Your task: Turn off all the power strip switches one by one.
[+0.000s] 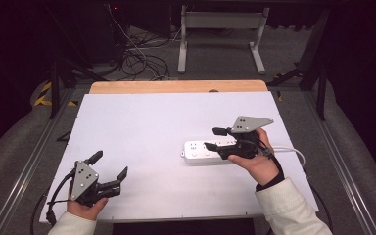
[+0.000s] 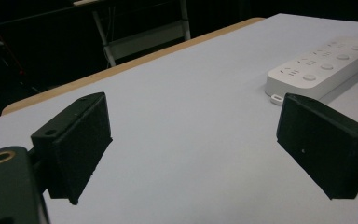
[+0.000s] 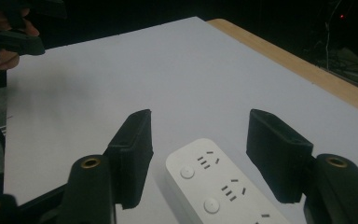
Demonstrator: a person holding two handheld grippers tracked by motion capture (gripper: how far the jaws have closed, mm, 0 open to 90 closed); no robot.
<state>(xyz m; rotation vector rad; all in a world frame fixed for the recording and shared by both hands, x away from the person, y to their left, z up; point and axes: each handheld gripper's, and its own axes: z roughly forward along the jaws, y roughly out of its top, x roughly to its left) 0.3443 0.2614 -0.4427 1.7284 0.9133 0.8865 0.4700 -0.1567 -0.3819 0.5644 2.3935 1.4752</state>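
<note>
White plastic rectangular power strip (image 1: pixel 206 151) lies flat, sockets and round buttons up, on right half of table; white cable exits its right end.

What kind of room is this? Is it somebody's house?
Probably not a house; it looks like a lab or workshop. A plain white table with a power strip stands in a dark room, tangled cables lie on the floor behind, and metal rails run alongside.
</note>
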